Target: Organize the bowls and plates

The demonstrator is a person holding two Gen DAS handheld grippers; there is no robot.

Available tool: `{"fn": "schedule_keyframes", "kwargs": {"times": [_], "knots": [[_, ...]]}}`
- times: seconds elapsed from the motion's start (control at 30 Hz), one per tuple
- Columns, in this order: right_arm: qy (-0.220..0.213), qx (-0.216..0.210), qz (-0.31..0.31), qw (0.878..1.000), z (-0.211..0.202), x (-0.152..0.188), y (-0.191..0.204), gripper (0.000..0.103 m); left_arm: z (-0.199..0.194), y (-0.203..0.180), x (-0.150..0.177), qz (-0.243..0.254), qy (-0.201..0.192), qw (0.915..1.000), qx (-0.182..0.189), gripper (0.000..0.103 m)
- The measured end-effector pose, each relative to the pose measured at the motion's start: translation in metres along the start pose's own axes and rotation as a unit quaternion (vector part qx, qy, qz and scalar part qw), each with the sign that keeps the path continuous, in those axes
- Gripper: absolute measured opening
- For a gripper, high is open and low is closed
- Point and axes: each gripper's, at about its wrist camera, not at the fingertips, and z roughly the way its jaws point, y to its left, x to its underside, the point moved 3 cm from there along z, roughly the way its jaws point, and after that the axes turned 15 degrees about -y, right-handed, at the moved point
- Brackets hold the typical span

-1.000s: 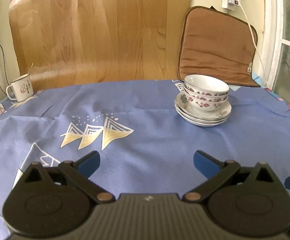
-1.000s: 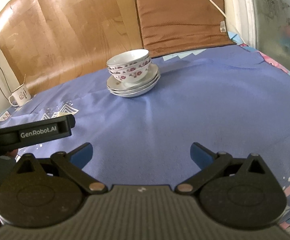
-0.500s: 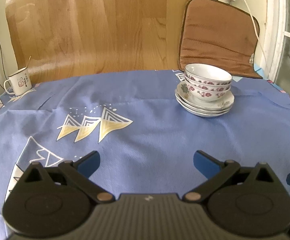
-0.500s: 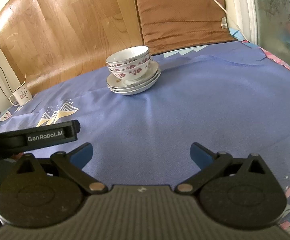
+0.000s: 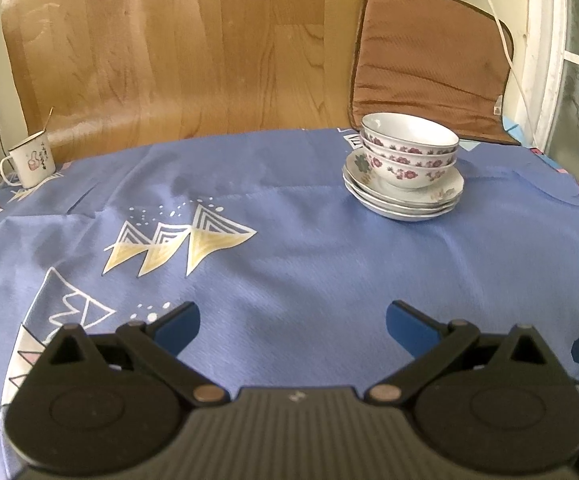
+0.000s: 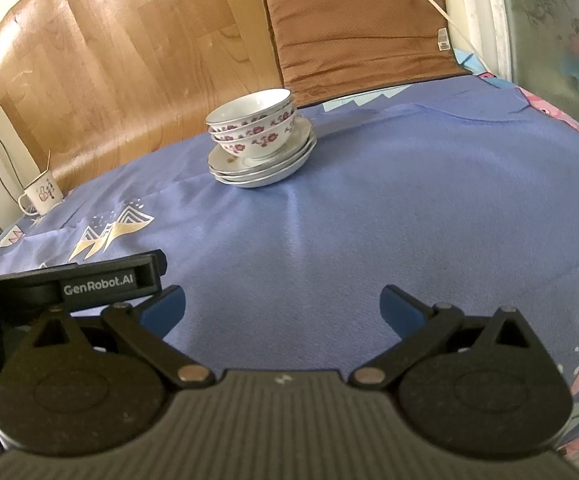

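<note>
A stack of white floral bowls point(image 5: 408, 148) sits nested on a stack of white plates point(image 5: 403, 196) at the far right of the blue tablecloth; the bowls point(image 6: 253, 126) and plates point(image 6: 263, 162) also show in the right wrist view, far centre. My left gripper point(image 5: 292, 322) is open and empty, well short of the stack. My right gripper point(image 6: 281, 306) is open and empty, also far from it. The left gripper's body point(image 6: 69, 280) shows at the right view's left edge.
A white enamel mug point(image 5: 29, 158) stands at the table's far left edge, also in the right wrist view point(image 6: 41, 196). A brown cushion point(image 5: 429, 68) and a wood-grain board point(image 5: 177, 52) lean against the wall behind. A window point(image 6: 557, 28) is at the right.
Both grippers have drawn back and tilted slightly; the stack sits a little higher in both views. The dishes have not moved, and both grippers stayed open.
</note>
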Motion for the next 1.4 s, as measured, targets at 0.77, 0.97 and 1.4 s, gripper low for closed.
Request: {"fn": "schedule_keyframes", "kwargs": {"times": [0.77, 0.97, 1.4], "knots": [[0.004, -0.001, 0.003, 1.000, 0.0015, 0.0010, -0.0023, 0.103, 0.0020, 0.0006, 0.0029, -0.001, 0.004, 1.0000, 0.000, 0.103], [0.006, -0.002, 0.004, 1.000, 0.0018, 0.0016, -0.0037, 0.103, 0.0029, 0.0015, 0.0046, 0.000, 0.005, 1.0000, -0.002, 0.103], [0.006, -0.002, 0.004, 1.000, 0.0016, 0.0015, -0.0042, 0.103, 0.0014, 0.0018, 0.0032, 0.004, 0.001, 1.0000, -0.009, 0.103]]}}
